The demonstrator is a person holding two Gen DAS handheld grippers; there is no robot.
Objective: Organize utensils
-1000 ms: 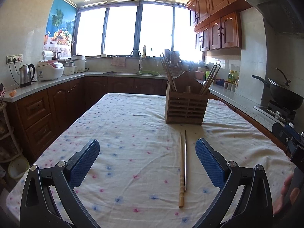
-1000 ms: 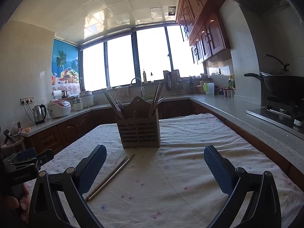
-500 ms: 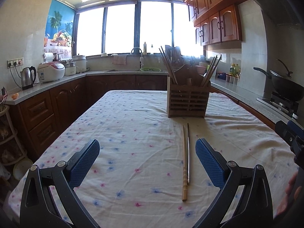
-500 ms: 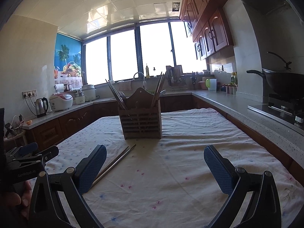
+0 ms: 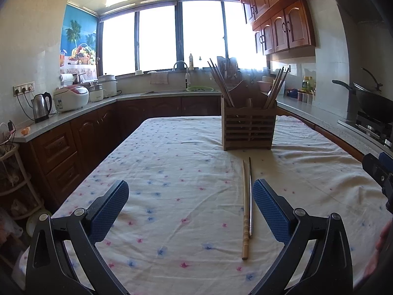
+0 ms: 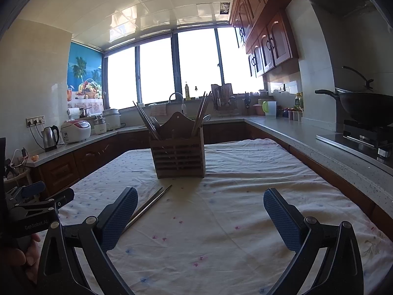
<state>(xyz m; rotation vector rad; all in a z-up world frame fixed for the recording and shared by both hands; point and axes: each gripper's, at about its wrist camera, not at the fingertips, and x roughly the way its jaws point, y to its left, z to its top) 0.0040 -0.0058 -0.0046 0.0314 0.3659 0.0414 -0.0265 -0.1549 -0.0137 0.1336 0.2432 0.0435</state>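
Two chopsticks lie side by side on a table's flowered cloth [image 5: 172,172]: a wooden chopstick [image 5: 245,209] and, just to its right, a thinner metal chopstick [image 5: 250,196]. Both point toward a slatted wooden holder [image 5: 248,130] that stands upright farther back on the table, apart from their far tips. Bundles of chopsticks lean out of the holder's left and right compartments.

The left gripper [image 5: 190,205] hangs above the near end of the cloth, its jaws wide apart and holding nothing; its right blue pad [image 5: 270,211] sits just beside the metal chopstick, with both loose chopsticks between the two pads. From the right wrist view the same pair runs diagonally, the metal chopstick [image 6: 149,205] passing behind the left pad [image 6: 118,218] of the right gripper [image 6: 200,215]. That gripper's jaws are also spread wide and grip nothing, with the holder [image 6: 179,156] ahead of them. The left gripper's black body and the hand [image 6: 14,258] holding it show at the lower left edge of that view.

Around the table run dark wood cabinets under a grey counter. On the left stretch stand a kettle [image 5: 41,107] and a rice cooker [image 5: 71,97]; a sink tap [image 5: 181,70] rises under the bright windows. A wok [image 6: 363,108] sits on the stove at right.
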